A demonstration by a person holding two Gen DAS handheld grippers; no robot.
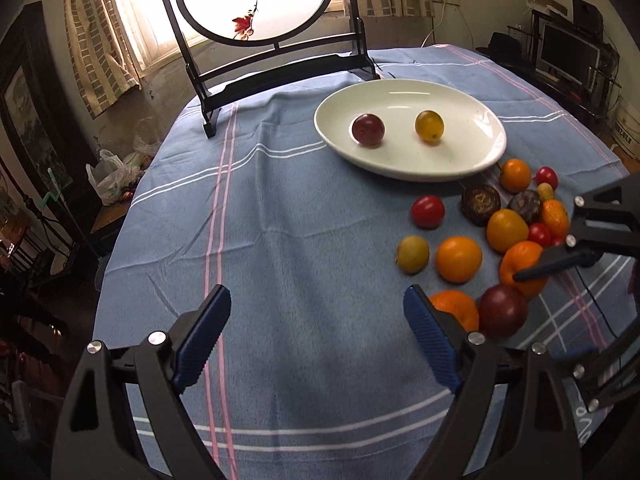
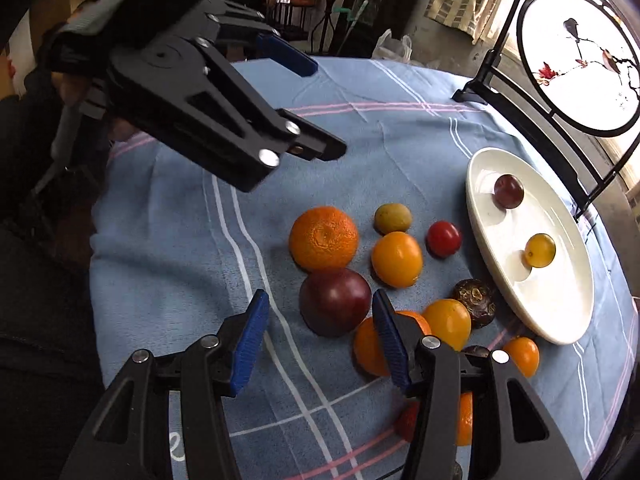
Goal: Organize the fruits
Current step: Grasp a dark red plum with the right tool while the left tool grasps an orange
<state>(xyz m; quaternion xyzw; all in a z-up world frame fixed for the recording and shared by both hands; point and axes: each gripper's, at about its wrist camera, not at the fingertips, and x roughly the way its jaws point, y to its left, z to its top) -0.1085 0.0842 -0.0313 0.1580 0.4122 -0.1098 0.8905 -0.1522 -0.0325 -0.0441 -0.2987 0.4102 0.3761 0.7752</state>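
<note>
A white oval plate [image 1: 400,96] [image 2: 560,300] holds a dark red plum [image 1: 368,130] [image 2: 509,191] and a small yellow fruit [image 1: 429,126] [image 2: 540,250]. Loose fruits lie on the cloth beside it: a mandarin [image 2: 323,238], a big dark red plum [image 2: 334,300] [image 1: 502,310], orange and yellow fruits [image 1: 459,259], red tomatoes [image 1: 428,211] and dark brown ones [image 1: 480,205]. My left gripper [image 1: 316,300] [image 2: 316,108] is open over bare cloth, left of the pile. My right gripper [image 2: 320,308] hovers open just short of the big plum, and its fingers do not touch the plum.
A blue striped tablecloth [image 1: 300,220] covers the round table. A round painted screen on a black stand [image 1: 256,0] [image 2: 576,60] rises behind the plate. Plastic bags [image 1: 108,176] lie beyond the table's left edge. A person's hand [image 2: 72,92] holds the left gripper.
</note>
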